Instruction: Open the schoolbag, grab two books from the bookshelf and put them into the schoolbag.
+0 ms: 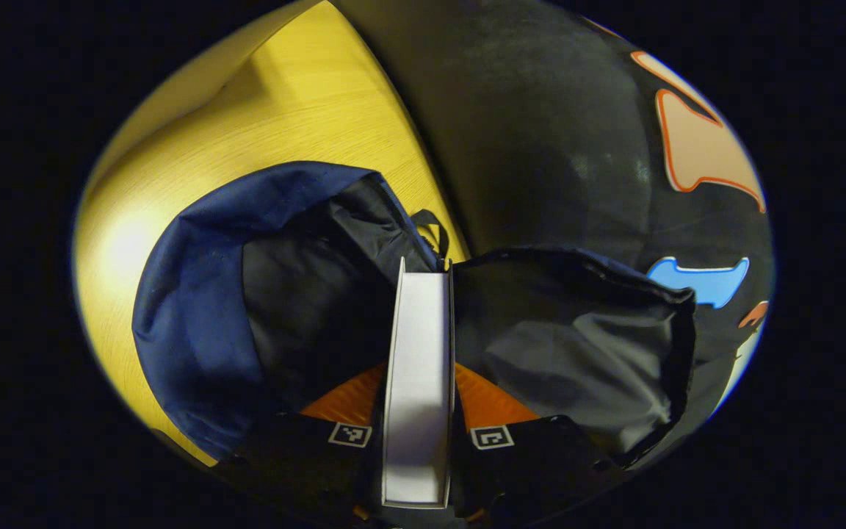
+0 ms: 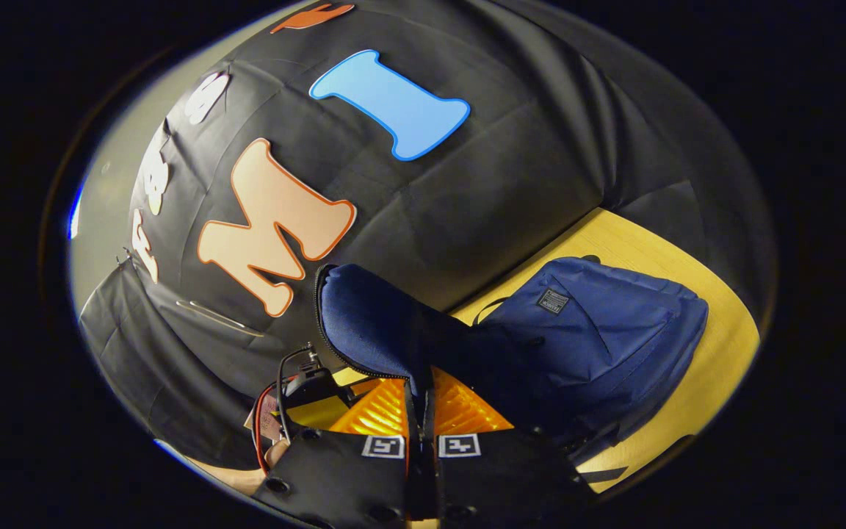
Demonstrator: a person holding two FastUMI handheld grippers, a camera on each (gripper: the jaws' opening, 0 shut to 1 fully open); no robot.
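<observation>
Schoolbag (image 1: 195, 323) lay mid-frame on the yellow table (image 1: 305, 110), mouth gaping; right gripper (image 2: 421, 411), pressed together on the zip flap (image 2: 368, 330), should've kept it pulled wide. Book (image 1: 419, 382), pinched edge-on by left gripper (image 1: 420, 433) at bottom centre, needed lowering straight w/o catching the black lining (image 1: 584, 345) just beside it.

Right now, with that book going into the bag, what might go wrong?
The book, clamped edge-on by the left gripper, could snag the schoolbag lining near the zipper instead of sliding in. The right gripper pinches only the flap's edge; if that slips, the opening may sag shut.
</observation>
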